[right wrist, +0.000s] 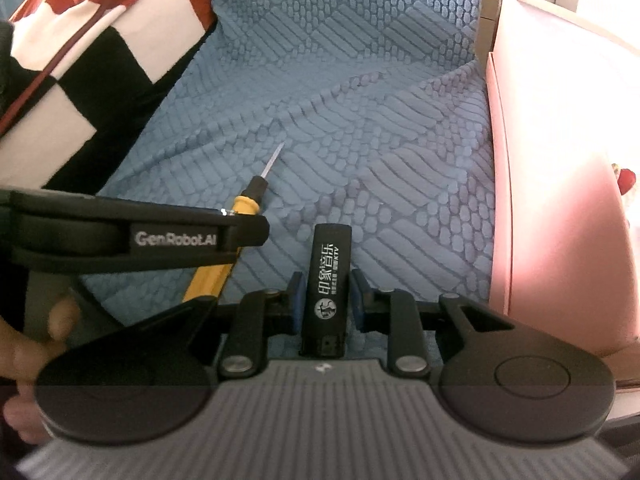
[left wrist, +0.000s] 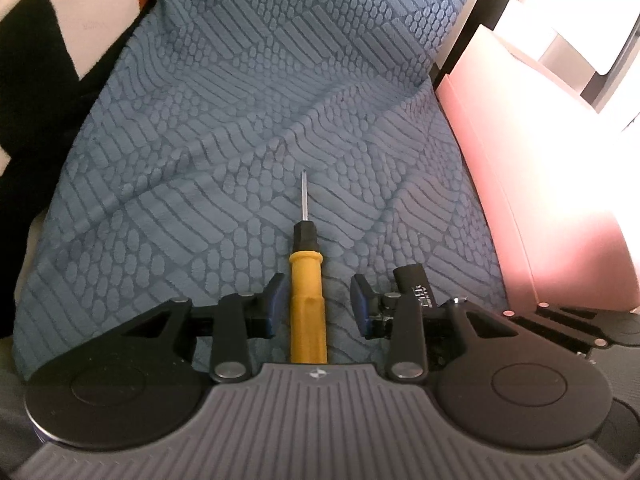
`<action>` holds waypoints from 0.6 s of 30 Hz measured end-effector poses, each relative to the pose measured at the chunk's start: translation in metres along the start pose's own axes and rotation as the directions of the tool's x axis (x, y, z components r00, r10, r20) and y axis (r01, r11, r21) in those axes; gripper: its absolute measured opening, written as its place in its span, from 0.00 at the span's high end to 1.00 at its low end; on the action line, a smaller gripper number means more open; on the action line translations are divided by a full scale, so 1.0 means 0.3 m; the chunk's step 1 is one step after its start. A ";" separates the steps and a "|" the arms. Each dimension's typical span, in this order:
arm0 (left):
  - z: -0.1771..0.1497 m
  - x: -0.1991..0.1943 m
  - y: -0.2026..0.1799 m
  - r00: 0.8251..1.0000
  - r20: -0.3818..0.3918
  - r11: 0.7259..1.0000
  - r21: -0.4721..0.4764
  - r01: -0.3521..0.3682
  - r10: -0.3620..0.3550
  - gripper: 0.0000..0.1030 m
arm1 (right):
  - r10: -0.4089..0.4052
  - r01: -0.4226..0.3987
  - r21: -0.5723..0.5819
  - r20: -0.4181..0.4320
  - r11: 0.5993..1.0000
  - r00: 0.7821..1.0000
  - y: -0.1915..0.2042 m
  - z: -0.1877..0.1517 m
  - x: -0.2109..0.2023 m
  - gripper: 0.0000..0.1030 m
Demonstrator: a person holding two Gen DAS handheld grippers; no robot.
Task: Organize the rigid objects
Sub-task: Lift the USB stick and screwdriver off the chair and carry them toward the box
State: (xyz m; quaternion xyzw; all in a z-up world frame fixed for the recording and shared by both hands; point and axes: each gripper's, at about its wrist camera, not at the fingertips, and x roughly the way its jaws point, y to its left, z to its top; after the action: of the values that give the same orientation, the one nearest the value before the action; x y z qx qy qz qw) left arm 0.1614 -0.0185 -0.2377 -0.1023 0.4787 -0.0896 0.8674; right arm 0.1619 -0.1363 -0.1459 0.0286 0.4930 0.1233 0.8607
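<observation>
The left gripper (left wrist: 318, 304) stands partly open around the yellow screwdriver (left wrist: 307, 296), whose handle lies between the jaws with gaps on both sides, its tip pointing away across the blue textured cloth (left wrist: 240, 120). The right gripper (right wrist: 325, 300) straddles the black lighter (right wrist: 327, 292) without clearly pinching it.

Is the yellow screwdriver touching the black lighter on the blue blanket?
Apart. The right wrist view shows textured blue blanket between the yellow-handled screwdriver and the black plastic lighter.
</observation>
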 end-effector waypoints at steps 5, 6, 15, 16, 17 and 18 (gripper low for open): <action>0.002 0.019 -0.019 0.999 0.023 0.998 0.041 -0.045 0.044 0.71 | -0.010 0.010 0.003 -0.002 1.000 1.000 -0.004 0.001 0.005 0.74; 0.004 0.020 -0.021 0.999 0.026 0.998 0.044 -0.048 0.047 0.75 | -0.009 0.009 0.004 -0.003 1.000 1.000 -0.005 0.000 0.006 0.74; 0.015 0.039 -0.029 0.997 0.045 0.997 0.052 -0.061 0.059 0.77 | -0.006 0.006 0.017 0.000 1.000 1.000 -0.001 0.002 0.024 0.74; 0.018 0.041 -0.028 0.997 0.048 0.997 0.048 -0.061 0.058 0.78 | -0.005 0.005 0.022 0.005 1.000 1.000 -0.002 0.003 0.025 0.74; 0.019 0.042 -0.027 0.997 0.050 0.997 0.042 -0.063 0.061 0.80 | -0.004 0.004 0.028 0.011 1.000 1.000 -0.003 0.003 0.026 0.74; 0.020 0.042 -0.023 0.997 0.049 0.998 0.033 -0.060 0.058 0.80 | -0.003 0.003 0.031 0.014 1.000 1.000 -0.004 0.003 0.026 0.74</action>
State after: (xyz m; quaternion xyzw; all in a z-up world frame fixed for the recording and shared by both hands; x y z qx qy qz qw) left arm 0.1727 -0.0277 -0.2429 -0.0751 0.4588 -0.0698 0.8826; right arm 0.1668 -0.1354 -0.1523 0.0419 0.4890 0.1141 0.8638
